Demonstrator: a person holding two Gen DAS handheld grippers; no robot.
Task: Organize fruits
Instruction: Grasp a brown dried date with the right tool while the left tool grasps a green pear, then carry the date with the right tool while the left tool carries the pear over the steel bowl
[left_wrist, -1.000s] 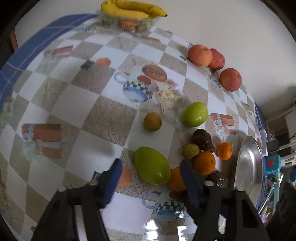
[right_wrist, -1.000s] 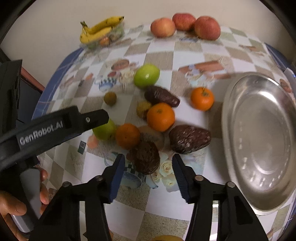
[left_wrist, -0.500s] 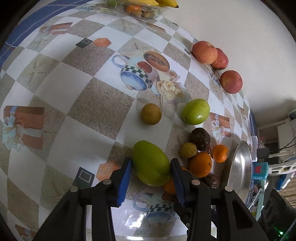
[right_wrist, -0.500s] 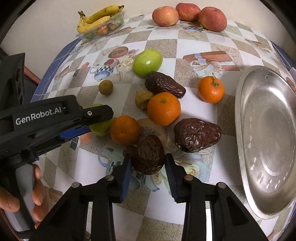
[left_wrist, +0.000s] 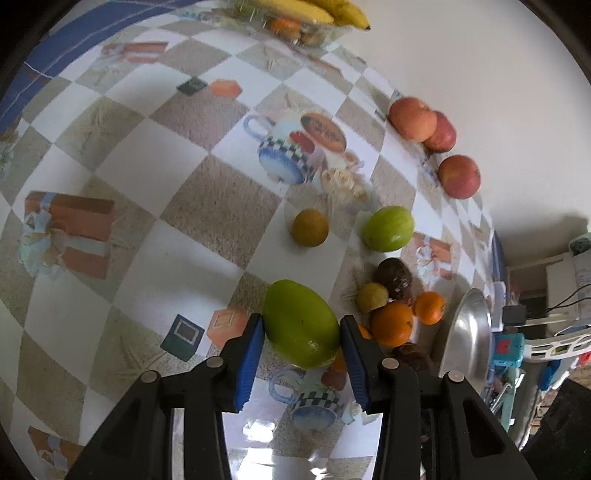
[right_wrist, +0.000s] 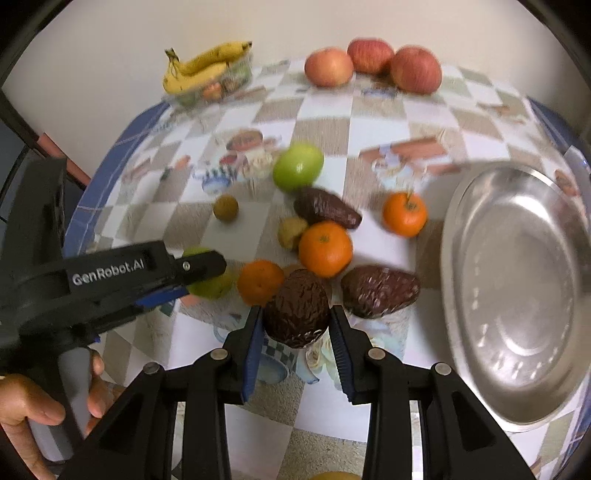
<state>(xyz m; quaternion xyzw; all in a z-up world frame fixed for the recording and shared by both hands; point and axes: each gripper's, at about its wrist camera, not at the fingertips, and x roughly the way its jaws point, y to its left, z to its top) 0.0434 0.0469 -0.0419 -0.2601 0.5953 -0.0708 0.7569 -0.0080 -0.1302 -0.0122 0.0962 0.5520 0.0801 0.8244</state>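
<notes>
My left gripper (left_wrist: 301, 332) is shut on a green mango (left_wrist: 301, 328) and holds it just above the table; it also shows in the right wrist view (right_wrist: 210, 286). My right gripper (right_wrist: 297, 332) is shut on a dark brown avocado (right_wrist: 297, 310), lifted slightly. On the table lie another two avocados (right_wrist: 380, 291), three oranges (right_wrist: 325, 249), a green apple (right_wrist: 298, 166), and small brown fruits (right_wrist: 225, 208). A steel tray (right_wrist: 517, 288) lies at the right.
Three red apples (right_wrist: 373, 62) sit along the far wall. Bananas (right_wrist: 201, 70) lie on a clear box at the far left. The checked tablecloth (left_wrist: 122, 155) covers the table. Clutter stands beyond the table's right edge (left_wrist: 517, 332).
Both grippers closed on their fruit, the left on the green mango and the right on the dark avocado, and both have lifted a little from the table.
</notes>
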